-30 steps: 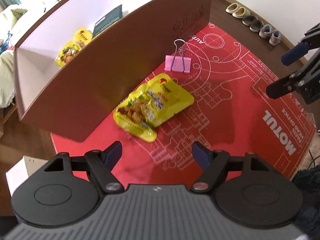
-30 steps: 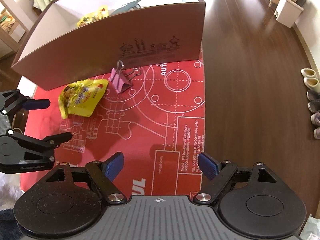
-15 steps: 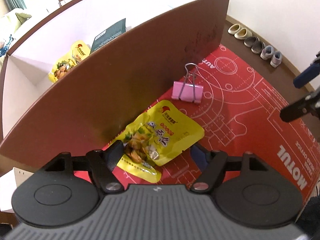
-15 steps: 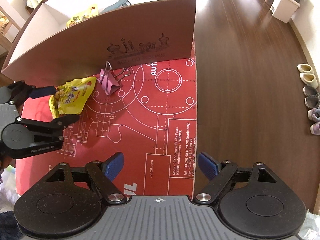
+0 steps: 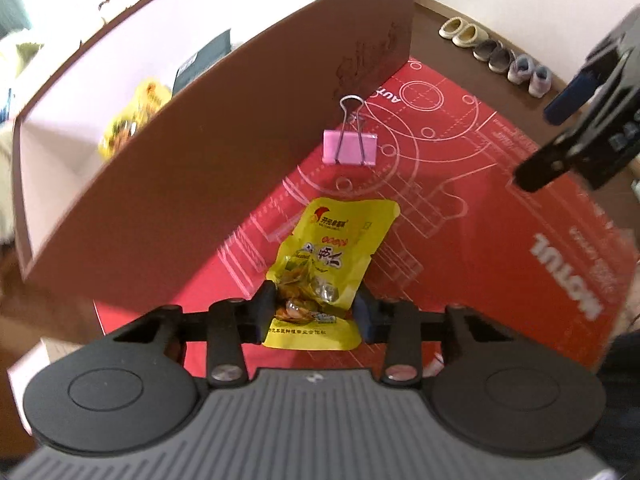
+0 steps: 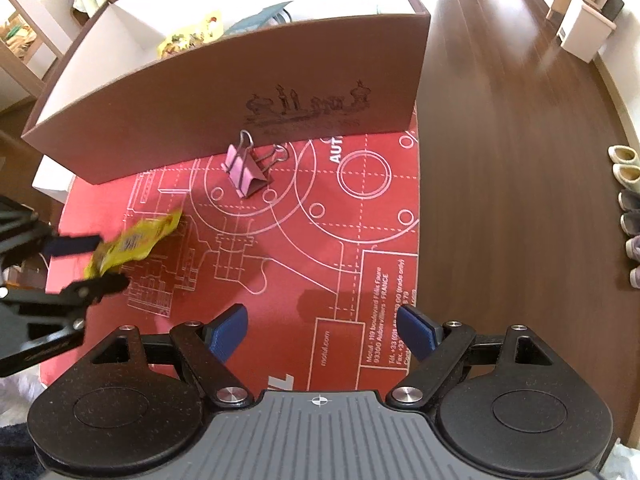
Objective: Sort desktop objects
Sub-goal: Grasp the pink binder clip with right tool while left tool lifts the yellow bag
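Far left of the left gripper [image 5: 316, 312], the brown box [image 5: 224, 152] stands with its white inside open to view. A second yellow packet [image 5: 132, 120] and a dark teal item [image 5: 204, 60] lie in it, both blurred and partly cut off by the near wall. The left gripper's fingers are clamped on the lower end of the yellow snack pouch [image 5: 328, 264]. The pouch's bottom edge sits between the pads and its top reaches forward, away from the claw, over the red mat [image 5: 500, 240]. In the right wrist view the pouch [image 6: 136, 240] looks tilted and smeared, so whether it touches the mat cannot be told.

Ahead of the left gripper, just beyond the pouch, the pink binder clip [image 5: 350, 148] sits on the mat near the box wall. To the right, the right gripper [image 6: 324, 330] hangs over the mat with its blue pads spread wide apart and nothing between them. Far right, shoes [image 6: 630, 216] line the wood floor [image 6: 520, 160], cut off at the frame edge.
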The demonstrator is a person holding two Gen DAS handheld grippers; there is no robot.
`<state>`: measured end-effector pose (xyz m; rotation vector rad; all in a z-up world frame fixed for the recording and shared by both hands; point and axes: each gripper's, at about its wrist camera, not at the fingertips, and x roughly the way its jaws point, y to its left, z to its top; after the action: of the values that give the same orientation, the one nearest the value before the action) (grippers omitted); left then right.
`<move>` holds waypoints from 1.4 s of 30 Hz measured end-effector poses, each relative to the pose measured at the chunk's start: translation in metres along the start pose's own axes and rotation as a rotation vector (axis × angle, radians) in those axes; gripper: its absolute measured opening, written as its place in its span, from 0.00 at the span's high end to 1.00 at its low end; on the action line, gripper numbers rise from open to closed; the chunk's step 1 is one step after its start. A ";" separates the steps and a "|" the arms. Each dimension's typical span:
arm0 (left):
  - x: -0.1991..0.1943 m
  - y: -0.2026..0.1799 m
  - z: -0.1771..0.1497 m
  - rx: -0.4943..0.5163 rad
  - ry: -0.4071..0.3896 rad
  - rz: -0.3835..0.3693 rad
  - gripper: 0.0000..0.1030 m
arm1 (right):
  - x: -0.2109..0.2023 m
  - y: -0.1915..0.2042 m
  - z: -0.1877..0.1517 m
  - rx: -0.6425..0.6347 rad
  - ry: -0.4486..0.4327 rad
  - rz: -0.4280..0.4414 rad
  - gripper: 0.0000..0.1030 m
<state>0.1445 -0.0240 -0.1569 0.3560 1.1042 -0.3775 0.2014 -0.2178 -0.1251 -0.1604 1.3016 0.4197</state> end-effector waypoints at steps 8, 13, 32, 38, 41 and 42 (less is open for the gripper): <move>-0.026 0.021 -0.013 -0.201 0.044 -0.072 0.77 | 0.002 0.019 0.008 -0.027 -0.083 0.095 0.18; -0.032 0.034 -0.017 -0.282 0.059 -0.078 0.78 | 0.008 0.032 0.019 -0.059 -0.127 0.108 0.19; -0.016 0.044 -0.019 -0.225 0.086 -0.068 0.74 | 0.026 0.038 0.039 -0.030 -0.156 0.103 0.19; -0.022 0.054 -0.022 -0.248 0.086 -0.061 0.74 | 0.038 0.038 0.052 0.068 -0.171 0.121 0.39; -0.023 0.057 -0.024 -0.259 0.086 -0.059 0.74 | 0.047 0.036 0.061 0.151 -0.184 0.098 0.39; -0.023 0.058 -0.024 -0.263 0.086 -0.059 0.74 | 0.049 0.036 0.064 0.168 -0.193 0.092 0.39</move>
<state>0.1428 0.0411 -0.1404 0.1084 1.2345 -0.2667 0.2545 -0.1522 -0.1508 0.0797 1.1508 0.3918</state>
